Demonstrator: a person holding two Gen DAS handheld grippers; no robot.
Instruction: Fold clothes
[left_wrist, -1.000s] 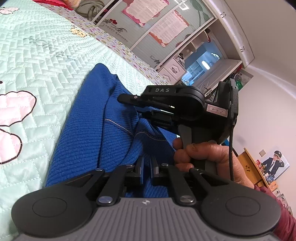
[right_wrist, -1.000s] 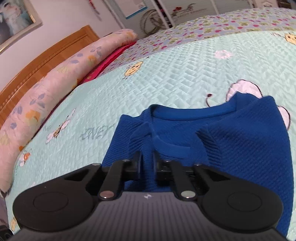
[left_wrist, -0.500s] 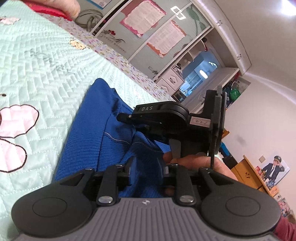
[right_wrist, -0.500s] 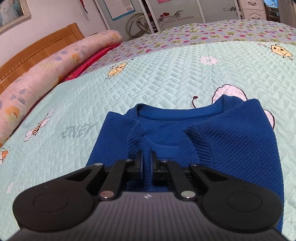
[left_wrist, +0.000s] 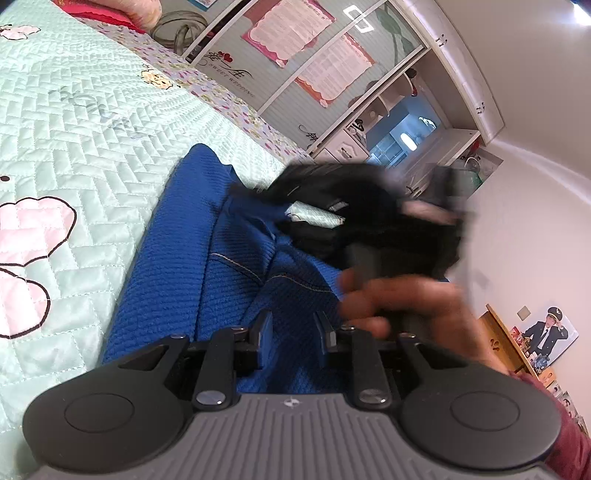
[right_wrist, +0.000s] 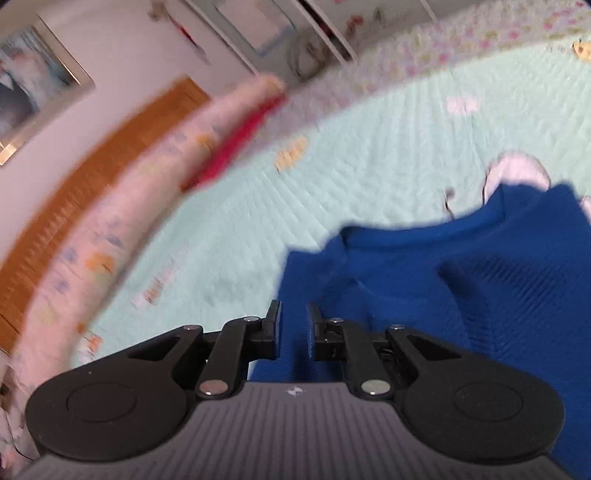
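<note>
**Left wrist view.** A mint quilt (left_wrist: 92, 129) covers the bed. Near its left edge is a pink cloud motif (left_wrist: 33, 229) outlined in black. The faint grey lettering stitched beyond the motif is too distorted to read. The blue sweater (left_wrist: 177, 266) lies on the quilt's mint field, folded lengthwise, with a pale stitched seam showing on the upper layer. The left gripper (left_wrist: 292, 325) sits low over the sweater's near end. Its jaws stand apart, and blue knit shows in the gap without being pinched. Beyond the bed's far edge, a wardrobe (left_wrist: 295, 85) carries the words "SWEET WEDDING". It also holds two pink-bordered sheets whose print is too small to read. To the right, the right gripper (left_wrist: 258, 190) is blurred, with its tip at a raised fold of the sweater. A hand (left_wrist: 406, 299) with a dark red sleeve (left_wrist: 569, 443) holds its handle. A portrait of a person in uniform (left_wrist: 550, 328) hangs on the far right wall.

**Right wrist view (blurred).** From the left come a framed picture (right_wrist: 37, 88), a wooden headboard (right_wrist: 92, 155), a floral bolster (right_wrist: 129, 206) and a red cushion (right_wrist: 236, 147), all at the head edge of the bed. The sweater lies right of the quilt's middle, with its collar toward the far edge. The right gripper (right_wrist: 293, 321) has its jaws drawn together on the sweater's near left edge, and blue knit fills the narrow gap.
</note>
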